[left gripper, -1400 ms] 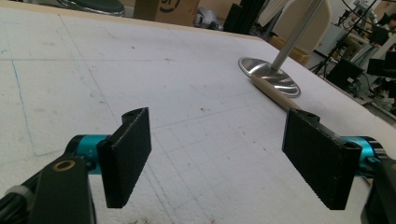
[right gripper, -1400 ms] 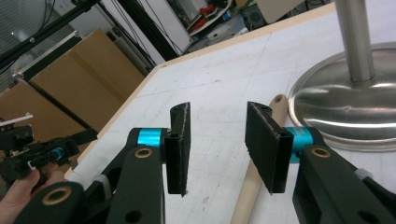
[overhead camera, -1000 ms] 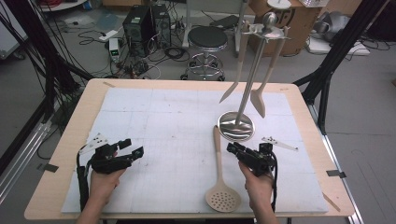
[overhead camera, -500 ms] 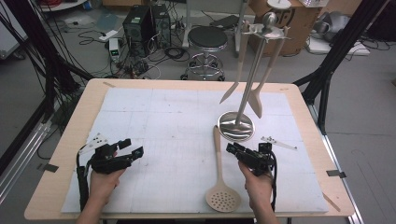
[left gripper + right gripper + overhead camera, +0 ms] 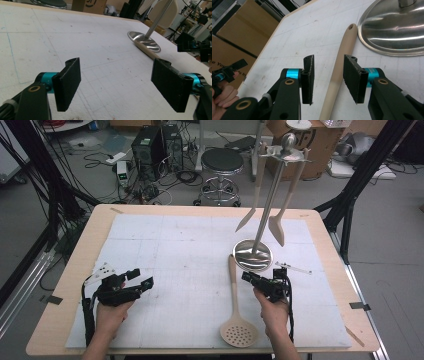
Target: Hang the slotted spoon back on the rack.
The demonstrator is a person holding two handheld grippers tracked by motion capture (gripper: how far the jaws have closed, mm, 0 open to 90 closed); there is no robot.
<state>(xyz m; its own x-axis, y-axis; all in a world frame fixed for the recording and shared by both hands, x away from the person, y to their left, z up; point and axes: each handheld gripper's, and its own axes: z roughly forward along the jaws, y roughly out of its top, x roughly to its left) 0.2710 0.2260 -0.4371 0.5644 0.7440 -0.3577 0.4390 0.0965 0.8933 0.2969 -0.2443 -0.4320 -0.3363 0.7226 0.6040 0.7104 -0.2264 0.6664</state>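
Right gripper (image 5: 328,77): jaws just narrowed, apart, straddling skimmer handle (image 5: 338,75), unclamped. Left gripper (image 5: 120,83): jaws wide, empty. Lift and hanging on stand (image 5: 253,255) outstanding.

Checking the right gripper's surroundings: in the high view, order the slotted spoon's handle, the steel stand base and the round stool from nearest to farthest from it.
From the right gripper:
1. Slotted spoon's handle, just to its left.
2. Steel stand base, on the table just beyond it.
3. Round stool, on the floor past the table's far edge.
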